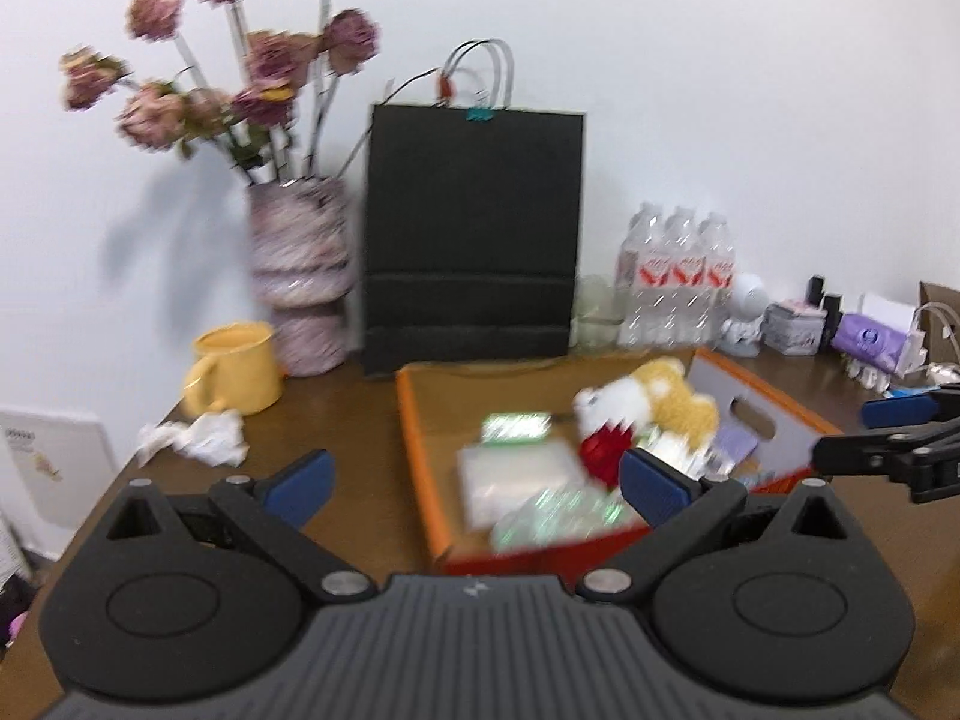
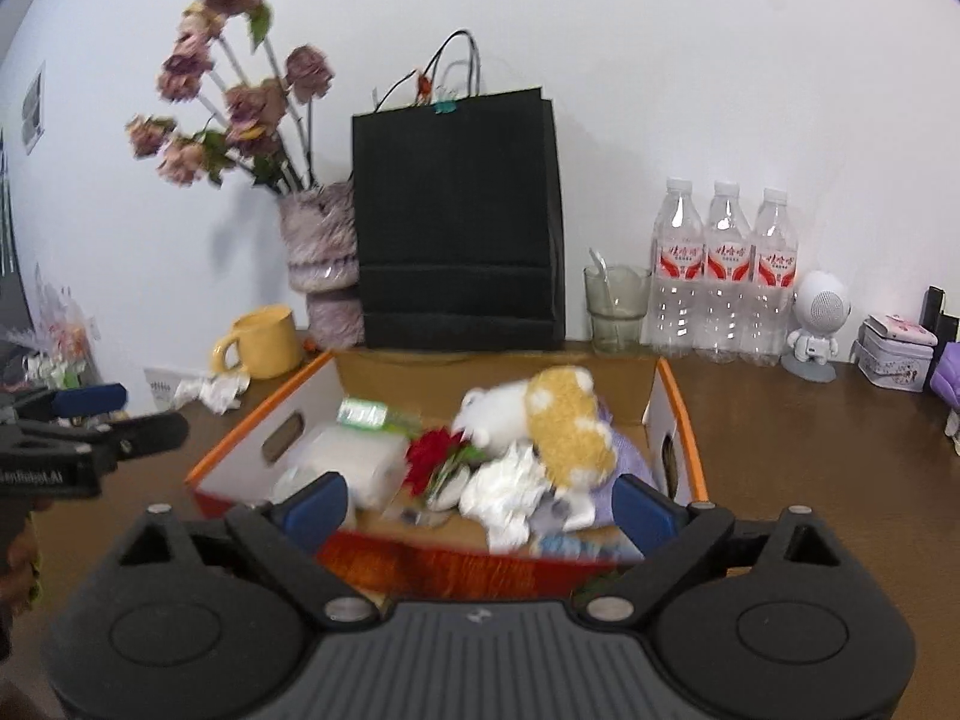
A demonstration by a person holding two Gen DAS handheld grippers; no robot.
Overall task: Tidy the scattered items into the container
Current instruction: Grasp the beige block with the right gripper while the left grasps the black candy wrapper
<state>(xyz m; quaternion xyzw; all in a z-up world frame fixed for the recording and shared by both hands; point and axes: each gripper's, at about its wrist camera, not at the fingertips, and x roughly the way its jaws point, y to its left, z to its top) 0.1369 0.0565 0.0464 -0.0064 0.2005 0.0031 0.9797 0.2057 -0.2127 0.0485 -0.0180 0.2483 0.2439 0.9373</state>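
An orange-rimmed cardboard box sits on the brown table. It holds a yellow and white plush toy, a red flower, white tissue, clear packets and a green-labelled item. A crumpled white tissue lies on the table left of the box, by the yellow mug. My left gripper is open and empty, near the box's front left. My right gripper is open and empty over the box's front edge.
A yellow mug, a vase of dried roses, a black paper bag, a glass, three water bottles, a small white figure and tins line the back wall.
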